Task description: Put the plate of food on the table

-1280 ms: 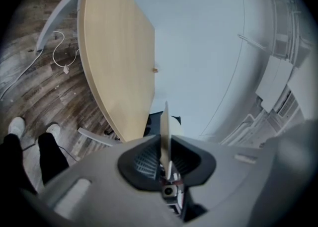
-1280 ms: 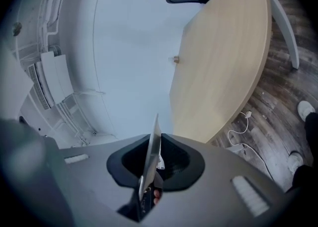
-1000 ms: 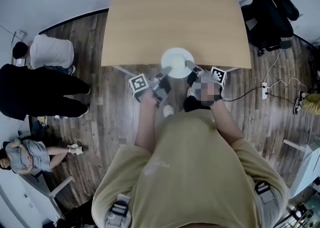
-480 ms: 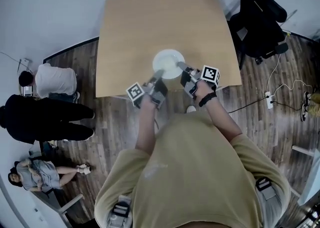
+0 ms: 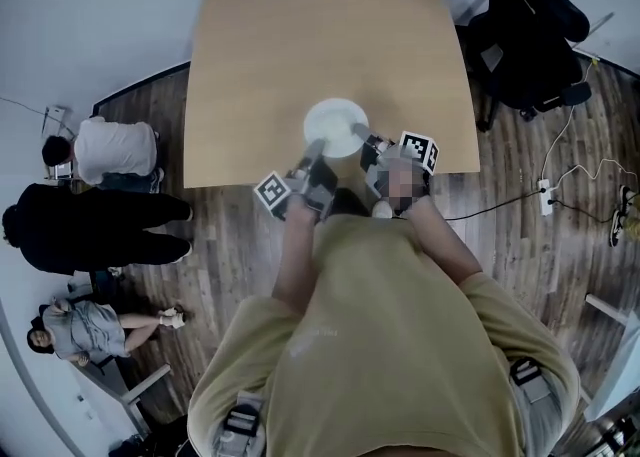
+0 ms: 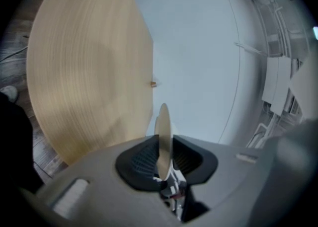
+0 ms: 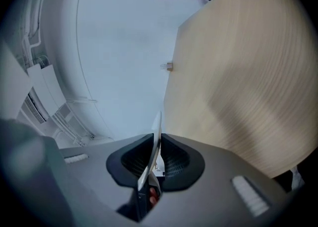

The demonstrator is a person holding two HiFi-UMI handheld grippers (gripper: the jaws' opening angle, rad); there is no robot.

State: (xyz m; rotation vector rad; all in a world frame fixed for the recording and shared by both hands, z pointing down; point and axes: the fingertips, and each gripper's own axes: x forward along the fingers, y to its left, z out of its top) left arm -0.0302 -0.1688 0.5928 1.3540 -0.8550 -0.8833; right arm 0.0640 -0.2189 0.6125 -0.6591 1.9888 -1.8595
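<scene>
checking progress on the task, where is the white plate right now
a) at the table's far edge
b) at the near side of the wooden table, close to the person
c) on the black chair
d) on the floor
b: in the head view the plate is at the near side of the table, just in front of the person.

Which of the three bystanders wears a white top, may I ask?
The bystander uppermost in the head view, left of the table; the bystander in black and the bystander in grey are lower.

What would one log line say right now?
plate over table | left gripper: jaws just opening, plate between | right gripper: shut on plate
</scene>
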